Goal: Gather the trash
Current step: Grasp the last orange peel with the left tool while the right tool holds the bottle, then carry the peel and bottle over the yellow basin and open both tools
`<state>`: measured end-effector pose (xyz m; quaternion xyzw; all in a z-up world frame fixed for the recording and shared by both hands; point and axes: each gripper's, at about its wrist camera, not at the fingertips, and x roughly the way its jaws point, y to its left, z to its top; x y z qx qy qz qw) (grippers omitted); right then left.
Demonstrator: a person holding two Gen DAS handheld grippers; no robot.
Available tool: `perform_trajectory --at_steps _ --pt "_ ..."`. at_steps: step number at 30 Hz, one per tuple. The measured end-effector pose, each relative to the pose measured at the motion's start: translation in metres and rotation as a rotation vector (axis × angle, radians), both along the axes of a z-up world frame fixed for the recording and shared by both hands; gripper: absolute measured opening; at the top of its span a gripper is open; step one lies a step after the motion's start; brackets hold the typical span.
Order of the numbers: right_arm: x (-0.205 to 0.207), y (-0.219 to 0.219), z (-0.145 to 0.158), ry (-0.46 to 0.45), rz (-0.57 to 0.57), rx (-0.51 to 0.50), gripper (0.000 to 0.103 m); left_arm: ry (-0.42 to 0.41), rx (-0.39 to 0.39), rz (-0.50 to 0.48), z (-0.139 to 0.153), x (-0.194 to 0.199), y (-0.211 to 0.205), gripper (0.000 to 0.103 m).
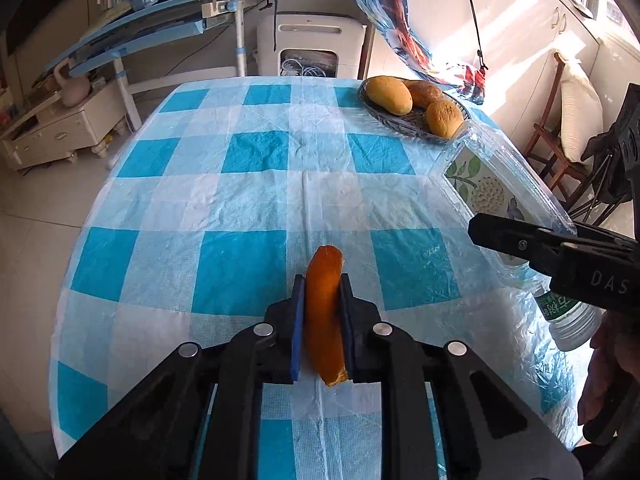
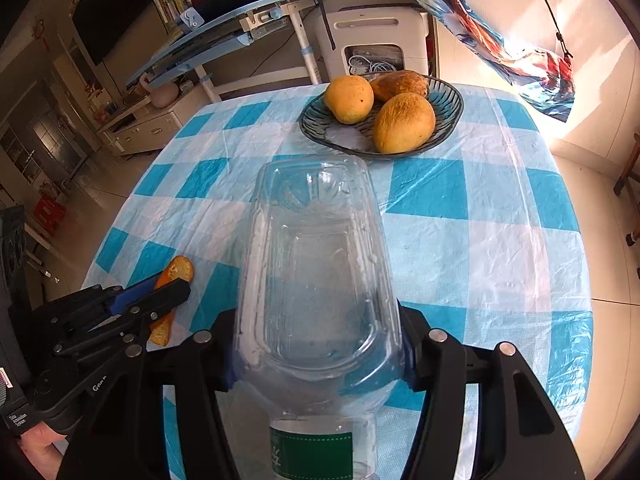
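Both grippers hold trash above the checked tablecloth [image 1: 256, 152].

The orange peel [image 1: 325, 312], thin, light and limp, sits pinched mid-length in the left gripper [image 1: 323, 320], nearly closed, low over the cloth. Just right of it, the clear plastic box [image 2: 320, 280], light, slick and easily crushed, is clamped across its width by the half-open right gripper [image 2: 318, 360]. A bottle [image 2: 316, 452] lies under it; the fruit bowl [image 2: 448, 96] stands beyond.

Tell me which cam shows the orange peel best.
Left wrist. The orange peel sits dead centre, full length, clamped between the left gripper pads. In the right wrist view the peel is small at the left edge, its middle hidden by that gripper.
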<state>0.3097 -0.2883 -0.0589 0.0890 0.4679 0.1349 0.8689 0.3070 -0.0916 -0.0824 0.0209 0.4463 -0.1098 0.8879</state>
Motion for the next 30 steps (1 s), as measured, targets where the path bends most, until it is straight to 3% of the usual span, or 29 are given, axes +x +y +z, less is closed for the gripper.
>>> perform_trajectory --at_steps 9,16,22,30 --pt "-0.035 0.023 0.030 -0.065 0.038 0.107 0.057 -0.067 0.016 0.037 0.025 -0.073 0.049 0.015" --pt "-0.100 0.041 0.043 -0.096 0.054 0.228 0.057 -0.091 0.016 0.049 0.039 -0.133 0.074 0.015" --pt "-0.170 0.066 0.033 -0.079 0.091 0.282 0.057 -0.095 -0.008 0.066 0.047 -0.178 0.094 0.015" --pt "-0.245 0.113 -0.003 0.028 0.207 0.197 0.057 -0.078 -0.025 0.060 0.043 -0.228 0.105 0.015"
